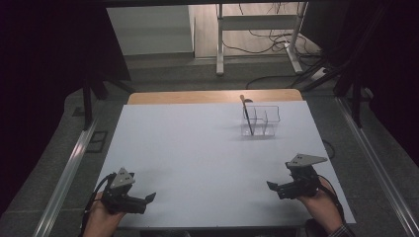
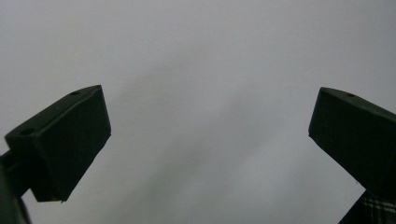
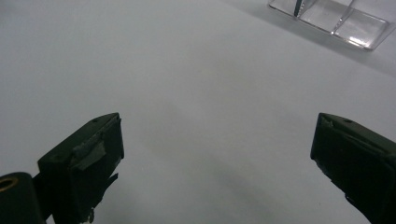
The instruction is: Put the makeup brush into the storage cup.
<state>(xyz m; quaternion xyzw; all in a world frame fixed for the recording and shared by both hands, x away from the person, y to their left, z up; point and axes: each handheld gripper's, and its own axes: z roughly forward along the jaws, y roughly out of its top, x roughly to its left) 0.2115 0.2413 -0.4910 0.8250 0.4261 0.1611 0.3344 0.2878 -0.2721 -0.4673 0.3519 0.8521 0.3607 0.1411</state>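
Your left gripper [image 1: 148, 199] rests low at the near left corner of the white tabletop [image 1: 197, 153], its jaws spread wide with nothing between them; in the left gripper view the two black jaws frame only bare, pale surface, and a scrap of plaid sleeve [image 2: 373, 210] cuts in at the lower right corner. Your right gripper [image 1: 273, 187] sits at the near right, jaws likewise wide apart and empty, pointing inward across the table toward its partner; the two tools are well apart. Your hands are partly cropped by the bottom edge of the high view, and each gripper's cable trails off into shadow. Farther out, toward the far right of the white surface, stands a clear divided organizer [image 1: 261, 121], well away from both grippers. A thin dark-handled tool [image 1: 246, 114] stands tilted in its left compartment; its tip is too small and dim to identify. In the right gripper view the organizer [image 3: 334, 18] is clipped by the top edge, so just its base and a sliver of the tool's stem [image 3: 298, 6] show. Beyond the table, a wooden edge [image 1: 212, 96], floor cables and a metal frame fade into darkness.
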